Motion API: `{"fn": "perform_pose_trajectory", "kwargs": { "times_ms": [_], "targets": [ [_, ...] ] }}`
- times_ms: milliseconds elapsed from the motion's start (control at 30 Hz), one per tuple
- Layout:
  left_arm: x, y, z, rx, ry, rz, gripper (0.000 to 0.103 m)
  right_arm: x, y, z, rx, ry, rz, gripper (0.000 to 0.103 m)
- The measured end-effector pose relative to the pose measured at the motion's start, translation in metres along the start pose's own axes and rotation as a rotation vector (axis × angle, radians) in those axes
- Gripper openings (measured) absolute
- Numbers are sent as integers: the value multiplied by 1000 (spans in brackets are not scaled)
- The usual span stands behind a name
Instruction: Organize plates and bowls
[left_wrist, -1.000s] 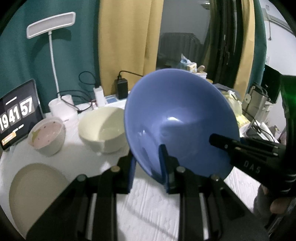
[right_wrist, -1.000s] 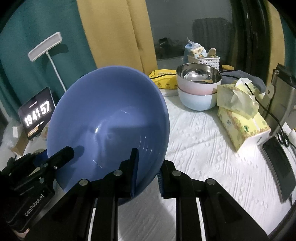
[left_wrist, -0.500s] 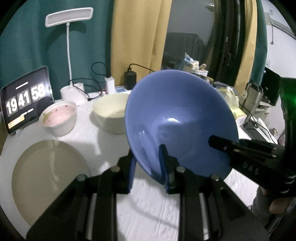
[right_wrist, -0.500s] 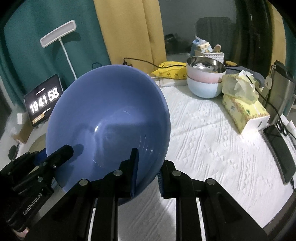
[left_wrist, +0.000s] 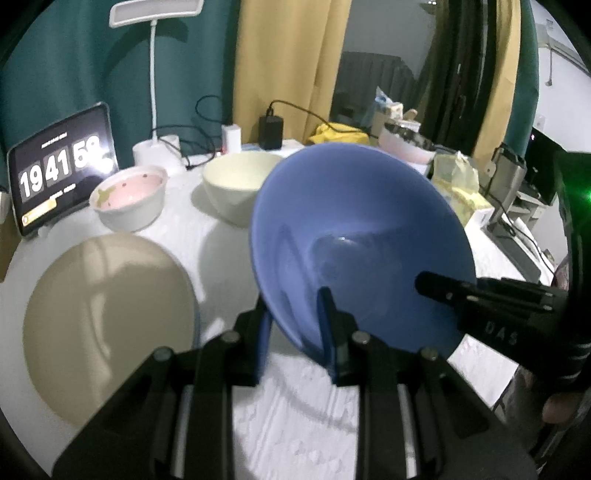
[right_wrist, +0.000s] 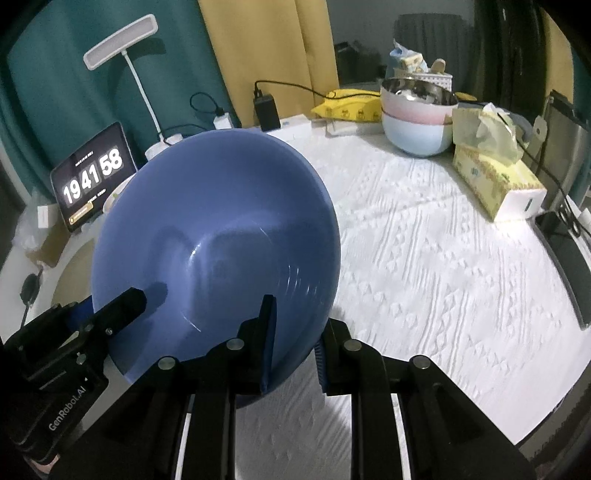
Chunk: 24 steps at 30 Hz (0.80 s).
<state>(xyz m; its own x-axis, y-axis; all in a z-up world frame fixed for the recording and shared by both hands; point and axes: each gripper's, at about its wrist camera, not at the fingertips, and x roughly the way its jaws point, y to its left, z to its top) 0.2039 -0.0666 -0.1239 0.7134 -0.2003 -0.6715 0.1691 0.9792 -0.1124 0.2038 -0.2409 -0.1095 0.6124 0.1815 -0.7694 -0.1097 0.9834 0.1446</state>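
Note:
A large blue bowl (left_wrist: 362, 236) (right_wrist: 218, 251) hangs tilted above the white table, held by both grippers. My left gripper (left_wrist: 295, 332) is shut on its near rim, one finger inside and one outside. Shut on the opposite rim is my right gripper (right_wrist: 293, 343), which also shows at the right of the left wrist view. To the left of the bowl a beige plate (left_wrist: 107, 317) lies flat. Behind it stand a pink-lined bowl (left_wrist: 129, 199) and a cream bowl (left_wrist: 240, 184). At the far right a stack of bowls (right_wrist: 417, 118) has a steel one on top.
A tablet clock (left_wrist: 59, 170), a white desk lamp (left_wrist: 155, 74), chargers and cables line the back edge. A tissue box (right_wrist: 495, 173) and a phone (right_wrist: 569, 251) sit at the right. White textured cloth (right_wrist: 443, 277) covers the table.
Both grippers have carried the blue bowl to the right and lower. The plate, pink bowl and cream bowl have shifted rightward and show more fully in the left wrist view.

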Motion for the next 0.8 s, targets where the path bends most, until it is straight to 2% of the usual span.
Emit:
{"fn": "perform_pose_trajectory", "kwargs": {
  "times_ms": [267,467,633,733,800],
  "targets": [
    [1,3,-8,-15,35,0,25,1,3,-4,9,29,6,21],
    [-4,2,-8,-13,38,-2,26,-2,4,-5,14,48,18,26],
    [4,4,-10,-20,81,0,26,2,1,-5,21,55,17,26],
    [4,4,-10,-16,84,1,27,-1,0,-3,15,40,17,34],
    [3,4,-9,-18,82,6,29,-2,-3,-1,20,32,11,35]
  ]
}}
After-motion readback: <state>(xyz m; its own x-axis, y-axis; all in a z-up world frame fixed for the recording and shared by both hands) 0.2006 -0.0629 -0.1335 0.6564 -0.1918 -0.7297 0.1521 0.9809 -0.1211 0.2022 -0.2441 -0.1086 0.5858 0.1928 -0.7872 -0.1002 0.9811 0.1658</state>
